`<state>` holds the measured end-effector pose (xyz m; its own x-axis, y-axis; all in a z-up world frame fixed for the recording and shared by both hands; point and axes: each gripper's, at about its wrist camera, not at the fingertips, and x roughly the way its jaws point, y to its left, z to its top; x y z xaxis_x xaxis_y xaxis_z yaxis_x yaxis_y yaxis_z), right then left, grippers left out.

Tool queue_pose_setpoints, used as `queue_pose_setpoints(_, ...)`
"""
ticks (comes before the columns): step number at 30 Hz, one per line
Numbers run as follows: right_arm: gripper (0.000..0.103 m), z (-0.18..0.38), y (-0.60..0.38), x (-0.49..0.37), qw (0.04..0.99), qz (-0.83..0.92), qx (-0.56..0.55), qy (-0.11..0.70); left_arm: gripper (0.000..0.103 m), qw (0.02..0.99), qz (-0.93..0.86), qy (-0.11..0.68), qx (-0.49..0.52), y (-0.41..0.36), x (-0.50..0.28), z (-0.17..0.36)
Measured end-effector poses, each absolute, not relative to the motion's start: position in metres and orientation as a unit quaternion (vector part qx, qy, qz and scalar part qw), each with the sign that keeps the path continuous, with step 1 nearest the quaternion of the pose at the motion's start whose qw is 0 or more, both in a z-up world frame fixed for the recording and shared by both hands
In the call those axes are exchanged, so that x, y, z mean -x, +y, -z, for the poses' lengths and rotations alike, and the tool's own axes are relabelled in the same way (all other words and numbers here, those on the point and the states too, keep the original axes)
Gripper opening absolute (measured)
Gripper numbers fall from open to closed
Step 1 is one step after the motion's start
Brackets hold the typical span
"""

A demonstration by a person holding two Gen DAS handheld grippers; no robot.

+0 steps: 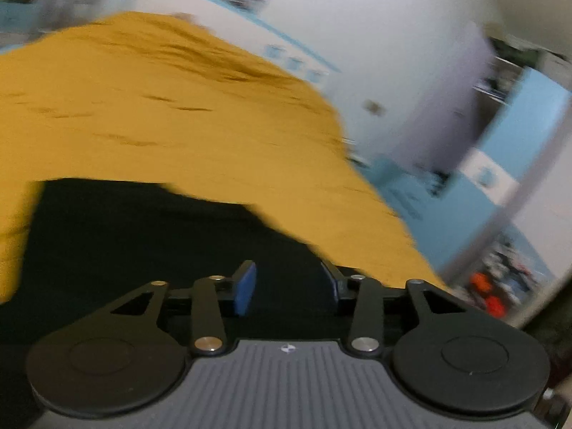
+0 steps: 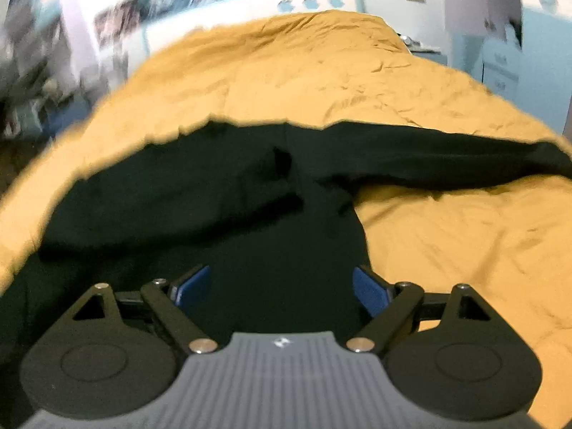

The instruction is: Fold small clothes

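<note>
No words or numbers can be read anywhere; the only sign is three apple logos (image 2: 310,1) on the far blue-and-white wall panel (image 2: 250,3).

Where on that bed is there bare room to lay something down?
Bare mustard bedspread lies right of the black garment, below its outstretched sleeve, and beyond it toward the headboard. The near left is covered with dark cloth.

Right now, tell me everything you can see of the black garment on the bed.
The black garment is dark, soft-looking cloth lying flat on the mustard-yellow bedspread. One long sleeve stretches out to the right; the left part lies bunched in folds. Both the right gripper and the left gripper sit open over it. Blur hides any finer detail.
</note>
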<state>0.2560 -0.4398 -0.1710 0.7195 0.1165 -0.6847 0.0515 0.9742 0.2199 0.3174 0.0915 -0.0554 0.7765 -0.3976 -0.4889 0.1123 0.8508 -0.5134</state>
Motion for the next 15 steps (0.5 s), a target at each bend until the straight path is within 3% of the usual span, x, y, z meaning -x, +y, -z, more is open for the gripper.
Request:
queue_pose_setpoints(6, 0.082, 0.176, -0.451, -0.335, 0.929, -0.056, -0.183, 0.318, 0.051, 0.879, 0.034, 0.346, 0.325, 0.2, -0.269, 0.108)
queue_pose_setpoints(9, 0.082, 0.194, -0.447, -0.393, 0.918, -0.069, -0.186, 0.343, 0.051, 0.846, 0.029, 0.367, 0.387, 0.228, -0.263, 0.134)
queue_pose_setpoints(11, 0.066, 0.208, -0.446, -0.425, 0.902, -0.073, -0.205, 0.373, 0.051, 0.831, 0.022, 0.371, 0.414, 0.242, -0.265, 0.148)
queue_pose_setpoints(15, 0.061, 0.233, -0.428, -0.464, 0.877, -0.07, -0.212, 0.425, 0.051, 0.801, 0.016, 0.368, 0.472, 0.251, -0.275, 0.175)
